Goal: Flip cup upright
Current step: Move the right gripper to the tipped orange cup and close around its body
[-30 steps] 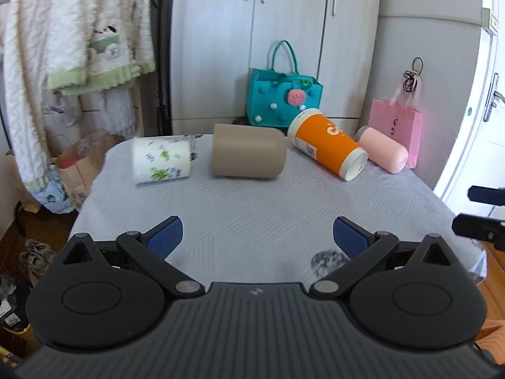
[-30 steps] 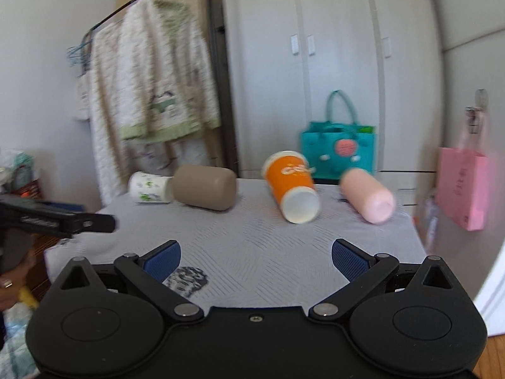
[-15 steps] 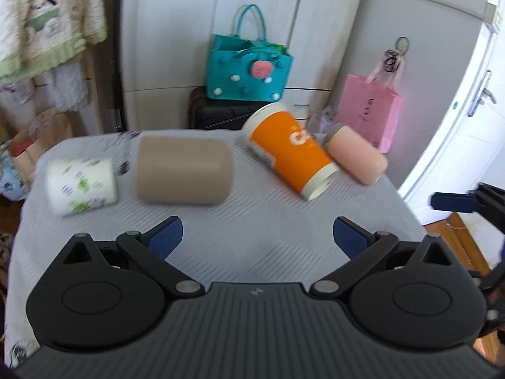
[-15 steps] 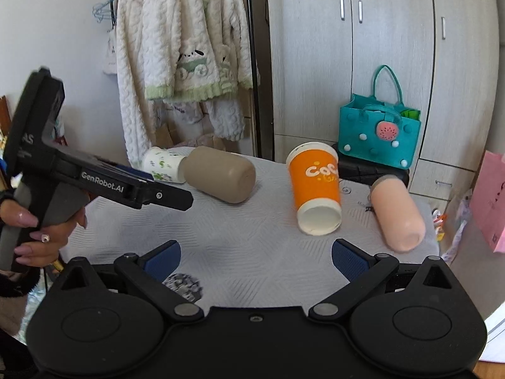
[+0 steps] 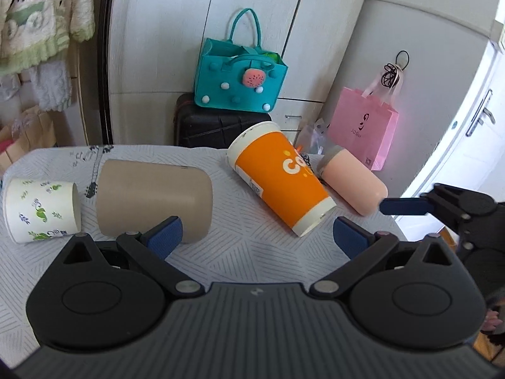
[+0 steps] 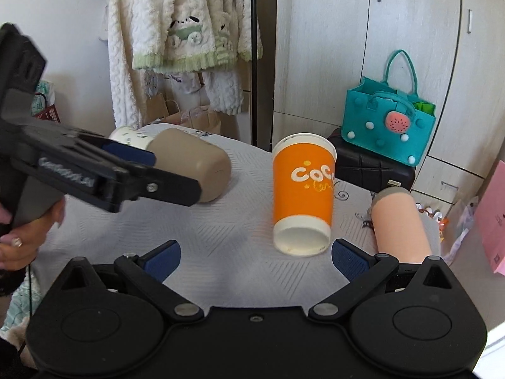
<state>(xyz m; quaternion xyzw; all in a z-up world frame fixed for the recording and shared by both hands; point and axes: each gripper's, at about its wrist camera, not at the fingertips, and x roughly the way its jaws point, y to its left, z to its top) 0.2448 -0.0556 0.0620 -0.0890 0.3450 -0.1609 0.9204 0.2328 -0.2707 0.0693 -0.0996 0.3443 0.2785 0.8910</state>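
Note:
Several cups lie on their sides on the white-clothed table (image 5: 252, 252): a white leaf-print paper cup (image 5: 41, 210), a tan cup (image 5: 154, 200), an orange paper cup (image 5: 281, 181) and a pink cup (image 5: 353, 186). My left gripper (image 5: 257, 233) is open and empty, just in front of the tan and orange cups. My right gripper (image 6: 255, 254) is open and empty, close to the orange cup (image 6: 303, 194), with the pink cup (image 6: 399, 224) at its right finger. The tan cup (image 6: 192, 164) lies behind the left gripper's body in the right wrist view.
A teal felt bag (image 5: 240, 79) on a black suitcase (image 5: 217, 126) stands behind the table. A pink paper bag (image 5: 363, 132) hangs on the right. Knitted clothes (image 6: 183, 25) hang at the left. The right gripper's finger (image 5: 407, 206) shows beside the pink cup.
Both grippers have moved forward and closer to the cups, which now appear larger. The left gripper has come in near the tan cup. The cups have not moved.

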